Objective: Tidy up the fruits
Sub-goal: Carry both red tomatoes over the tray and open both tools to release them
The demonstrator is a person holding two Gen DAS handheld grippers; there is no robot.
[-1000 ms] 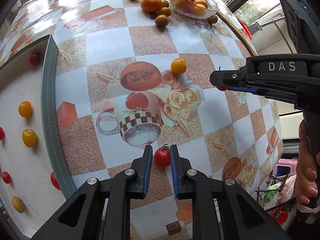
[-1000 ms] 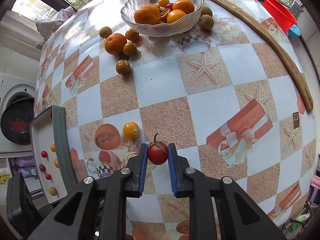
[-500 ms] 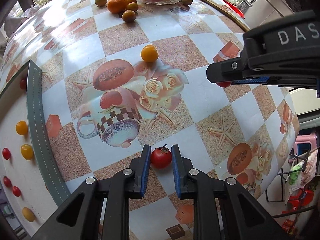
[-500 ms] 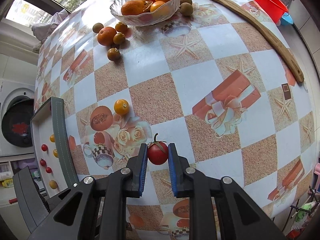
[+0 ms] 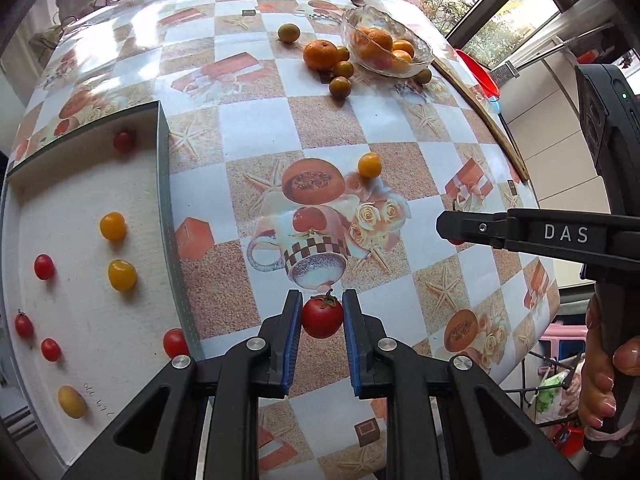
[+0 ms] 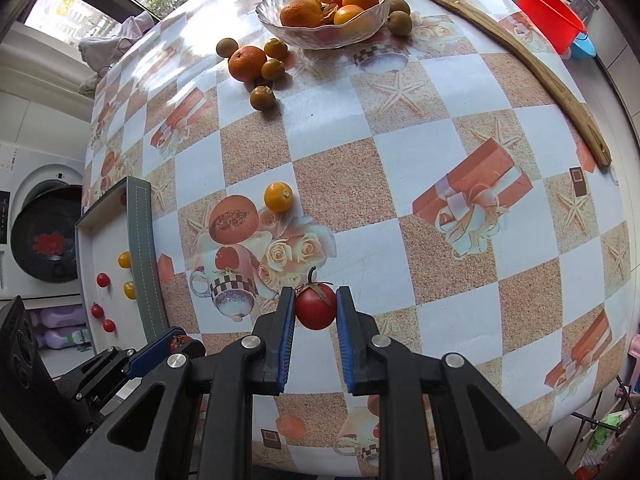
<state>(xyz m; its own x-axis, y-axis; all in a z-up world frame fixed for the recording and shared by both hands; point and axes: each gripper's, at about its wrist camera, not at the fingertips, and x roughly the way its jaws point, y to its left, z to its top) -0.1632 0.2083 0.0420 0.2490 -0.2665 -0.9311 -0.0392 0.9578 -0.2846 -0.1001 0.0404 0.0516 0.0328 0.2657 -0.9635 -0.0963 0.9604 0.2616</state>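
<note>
My left gripper (image 5: pixel 319 312) is shut on a red cherry tomato (image 5: pixel 322 317) and holds it above the table, right of the white tray (image 5: pixel 72 208). My right gripper (image 6: pixel 315 304) is shut on another red tomato (image 6: pixel 315 306) with a stem; it also shows from the side in the left wrist view (image 5: pixel 452 232). The tray holds several small red and yellow tomatoes, such as a yellow one (image 5: pixel 113 225). A loose yellow tomato (image 5: pixel 369 165) lies on the cloth mid-table, also seen in the right wrist view (image 6: pixel 278 197).
A glass bowl (image 6: pixel 320 36) of oranges stands at the far end, with an orange (image 6: pixel 247 63) and several small greenish fruits beside it. A wooden strip (image 6: pixel 540 68) lines the right table edge. A red basin (image 6: pixel 548 12) and a washing machine (image 6: pixel 40 236) stand off the table.
Both grippers still hold their tomatoes. The left gripper has swung so the tray shows more fully on its left. The right gripper has shifted slightly over the table.
</note>
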